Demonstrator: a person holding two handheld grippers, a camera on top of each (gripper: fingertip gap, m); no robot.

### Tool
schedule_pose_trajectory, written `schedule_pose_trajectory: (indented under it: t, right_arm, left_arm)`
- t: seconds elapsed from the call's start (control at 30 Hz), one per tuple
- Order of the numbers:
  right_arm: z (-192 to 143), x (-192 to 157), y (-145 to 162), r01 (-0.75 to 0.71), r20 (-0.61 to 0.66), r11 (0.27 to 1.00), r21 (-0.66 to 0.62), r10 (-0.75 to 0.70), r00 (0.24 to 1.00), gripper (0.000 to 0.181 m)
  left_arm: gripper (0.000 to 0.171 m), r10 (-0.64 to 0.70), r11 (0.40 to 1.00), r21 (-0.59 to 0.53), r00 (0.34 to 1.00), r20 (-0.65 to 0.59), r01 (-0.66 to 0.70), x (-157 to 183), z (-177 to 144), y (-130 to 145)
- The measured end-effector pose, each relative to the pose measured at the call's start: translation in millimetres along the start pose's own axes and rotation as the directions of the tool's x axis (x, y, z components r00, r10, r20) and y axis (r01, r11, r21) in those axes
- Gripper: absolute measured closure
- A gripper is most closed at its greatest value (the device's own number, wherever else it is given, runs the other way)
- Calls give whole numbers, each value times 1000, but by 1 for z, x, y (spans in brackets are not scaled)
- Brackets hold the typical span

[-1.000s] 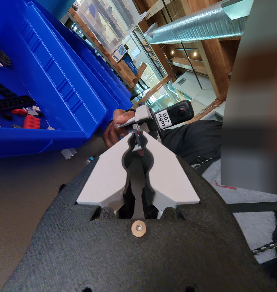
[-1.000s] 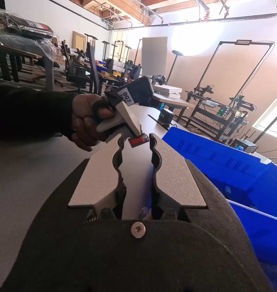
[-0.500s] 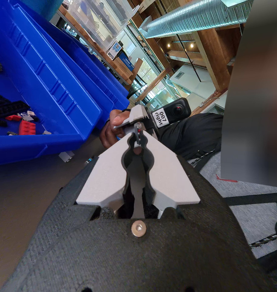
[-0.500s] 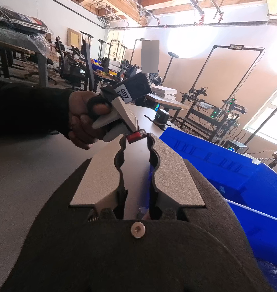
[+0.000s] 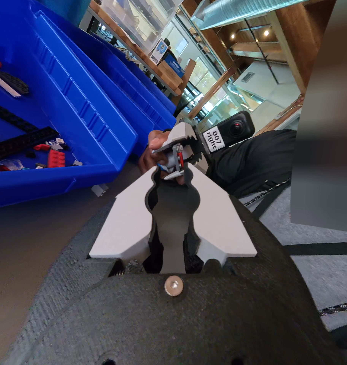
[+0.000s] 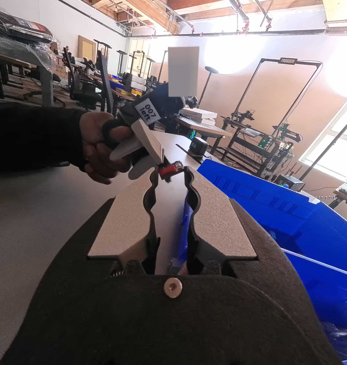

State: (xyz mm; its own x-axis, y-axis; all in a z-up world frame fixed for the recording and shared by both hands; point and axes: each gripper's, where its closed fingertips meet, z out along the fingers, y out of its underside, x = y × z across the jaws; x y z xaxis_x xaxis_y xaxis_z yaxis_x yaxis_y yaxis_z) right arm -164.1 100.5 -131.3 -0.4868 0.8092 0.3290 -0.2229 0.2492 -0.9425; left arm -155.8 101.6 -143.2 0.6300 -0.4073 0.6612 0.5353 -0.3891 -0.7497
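A small red and grey brick piece (image 6: 167, 170) sits between the tips of my right gripper (image 6: 170, 169), which is shut on it above the grey table (image 6: 30, 217). In the left wrist view the piece (image 5: 178, 158) lies between the right gripper's two fingers (image 5: 161, 164). My left gripper (image 5: 173, 170) is open, its tips on either side of the piece's near end and apart from it. In the right wrist view the left gripper (image 6: 155, 166) comes in from the left, held by a person's hand (image 6: 95, 148).
A large blue bin (image 5: 89, 118) stands left of the grippers, holding a red brick (image 5: 56, 158), black beams (image 5: 20, 142) and small loose parts. A small grey brick (image 5: 100, 190) lies on the table by its rim. The bin (image 6: 267, 197) is on the right in the right wrist view, with a black device (image 6: 198, 147) behind it. Left and right tips are no more than a few centimetres apart.
My left gripper, shut on the piece before, has opened. My right gripper has closed in on the piece from an open stance. Both grippers have stayed in nearly the same spot.
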Motion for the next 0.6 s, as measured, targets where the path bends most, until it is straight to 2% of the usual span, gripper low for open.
schedule_pose_trajectory:
  t: [0.2,0.37,0.5,0.6]
  right_arm:
    - [0,-5,-1,23,21,1000,7,-23,1000,154]
    - [1,-8,-1,28,34,1000,10,-28,999,154]
    - [1,-6,1,22,27,1000,3,-22,999,154]
    - [2,-4,4,8,13,1000,-17,-8,1000,154]
  left_arm:
    - [154,-84,996,21,991,-103,86,9,3,0]
    - [164,-114,992,38,984,-140,120,12,4,-2]
    - [167,-94,994,49,989,-118,101,9,4,-3]
    - [167,-10,999,44,999,-43,12,4,4,-3]
